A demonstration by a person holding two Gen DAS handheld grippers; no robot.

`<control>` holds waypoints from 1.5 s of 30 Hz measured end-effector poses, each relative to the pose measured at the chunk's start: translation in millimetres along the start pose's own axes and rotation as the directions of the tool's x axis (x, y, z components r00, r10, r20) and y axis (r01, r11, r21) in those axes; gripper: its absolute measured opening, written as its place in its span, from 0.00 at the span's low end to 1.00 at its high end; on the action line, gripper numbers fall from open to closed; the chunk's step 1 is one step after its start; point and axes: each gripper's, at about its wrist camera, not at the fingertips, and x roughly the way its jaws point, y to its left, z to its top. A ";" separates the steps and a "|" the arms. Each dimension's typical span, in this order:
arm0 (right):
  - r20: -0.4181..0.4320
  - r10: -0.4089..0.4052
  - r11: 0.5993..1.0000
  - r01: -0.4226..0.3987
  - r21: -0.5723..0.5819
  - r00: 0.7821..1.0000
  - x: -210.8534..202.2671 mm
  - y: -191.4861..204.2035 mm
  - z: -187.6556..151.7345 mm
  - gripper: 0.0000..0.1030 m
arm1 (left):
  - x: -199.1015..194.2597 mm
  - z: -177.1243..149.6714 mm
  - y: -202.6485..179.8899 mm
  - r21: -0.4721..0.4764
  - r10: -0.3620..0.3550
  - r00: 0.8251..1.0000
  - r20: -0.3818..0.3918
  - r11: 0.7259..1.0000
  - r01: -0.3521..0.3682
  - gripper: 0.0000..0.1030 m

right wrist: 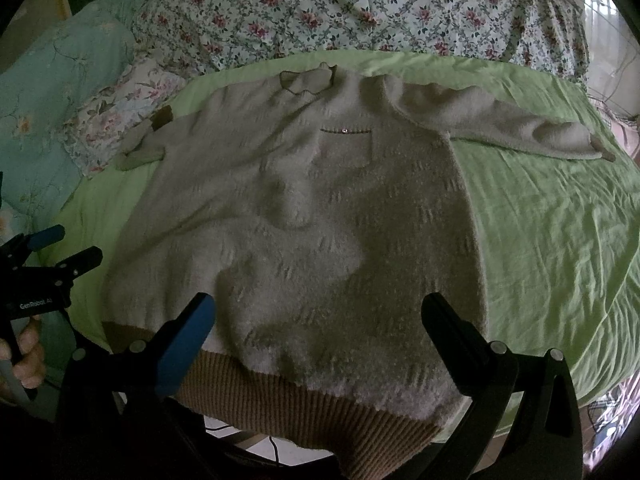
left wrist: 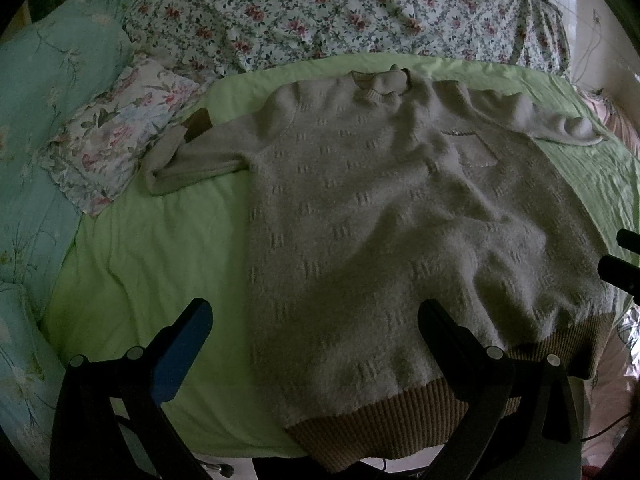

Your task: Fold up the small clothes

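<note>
A fuzzy cream sweater [left wrist: 360, 216] with a tan ribbed hem [left wrist: 372, 412] lies flat, front up, on a green sheet [left wrist: 152, 248]. Its collar is at the far side and its hem hangs at the near bed edge. My left gripper [left wrist: 316, 328] is open above the hem's left part, holding nothing. In the right wrist view the sweater [right wrist: 320, 220] shows a chest pocket [right wrist: 346, 148], and one sleeve [right wrist: 520, 132] stretches out to the right. My right gripper [right wrist: 318, 320] is open over the hem [right wrist: 304, 404]. The left gripper [right wrist: 68, 248] shows at the left edge, held by a hand [right wrist: 24, 352].
A floral quilt [left wrist: 340, 12] is bunched along the far side of the bed. A teal pillow [left wrist: 48, 92] and a small floral pillow [left wrist: 116, 136] lie at the left. The far-left sleeve's tan cuff [left wrist: 200, 124] rests by the small pillow. The right gripper's tips [left wrist: 622, 254] show at the right edge.
</note>
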 end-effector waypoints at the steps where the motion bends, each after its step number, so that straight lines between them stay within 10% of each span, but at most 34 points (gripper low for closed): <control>1: 0.002 0.000 1.000 0.000 0.000 1.000 0.0 0.3 -0.3 1.00 | 0.3 0.2 -0.1 0.000 0.001 1.000 -0.001 1.000 -0.001 1.00; 45: 0.101 -0.027 0.999 0.024 0.026 0.995 28.9 -40.2 27.3 1.00 | 50.5 42.1 -10.0 -0.028 -0.088 0.996 -0.026 0.996 0.087 1.00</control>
